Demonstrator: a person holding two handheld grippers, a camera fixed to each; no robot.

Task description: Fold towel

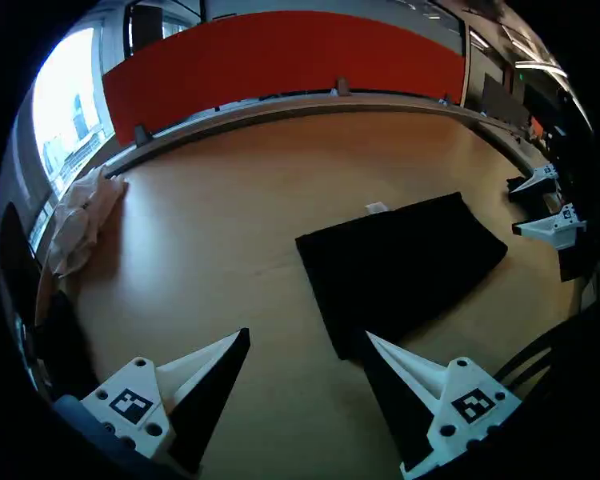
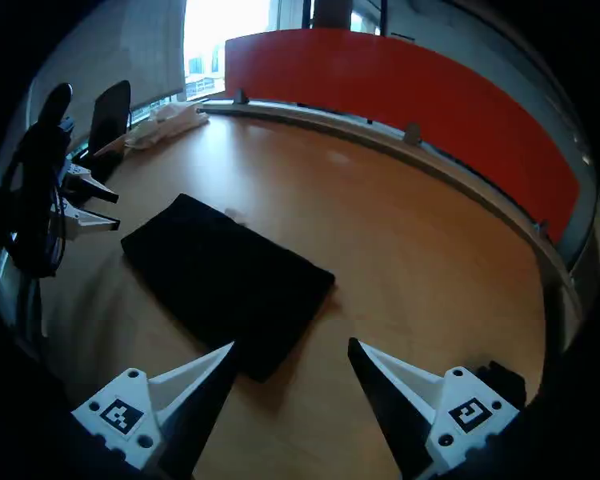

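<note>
Black towel (image 1: pixel 400 264) lying flat as a folded rectangle near the middle of a wooden table (image 1: pixel 220 240). The left gripper (image 1: pixel 304 334) hovers by one end of the towel, its fingers spread apart and holding nothing. The right gripper (image 2: pixel 292 344) hovers by the opposite end, also spread wide and empty. A pale crumpled cloth (image 1: pixel 80 216) sits at the table's edge, well apart from the towel. A red partition (image 1: pixel 284 64) runs along the table's far side.
</note>
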